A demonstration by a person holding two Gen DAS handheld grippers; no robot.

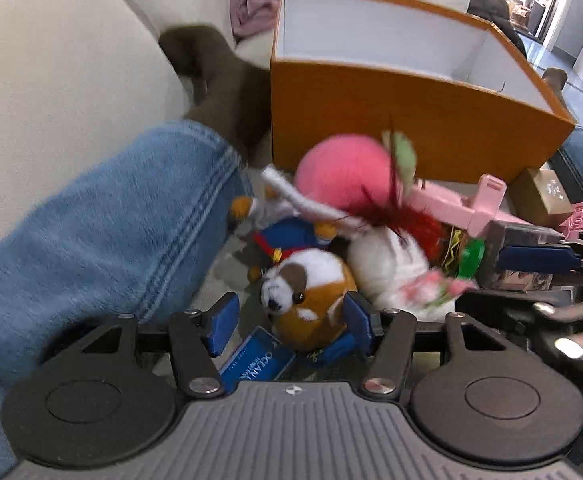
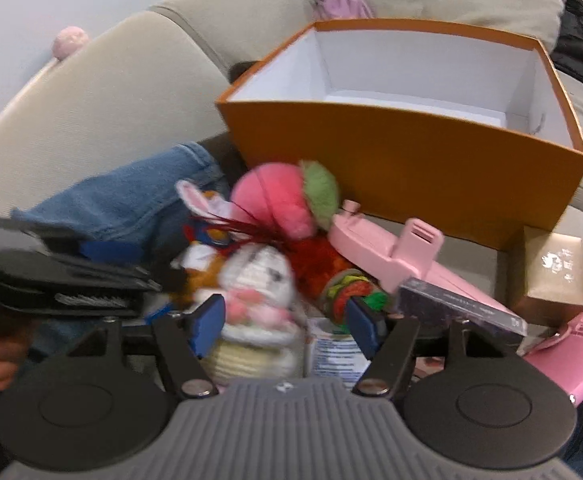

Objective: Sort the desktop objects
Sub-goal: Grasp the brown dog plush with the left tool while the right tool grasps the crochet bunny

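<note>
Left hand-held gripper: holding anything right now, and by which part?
Nothing held. The left hand-held gripper is open, its pads either side of the brown-and-white plush dog but not closed on it. The right hand-held gripper is open too.

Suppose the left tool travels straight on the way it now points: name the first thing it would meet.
Most likely the brown-and-white plush dog, which already sits between the open fingers of the left tool. Beyond it lies the white plush; depth is blurred.
</note>
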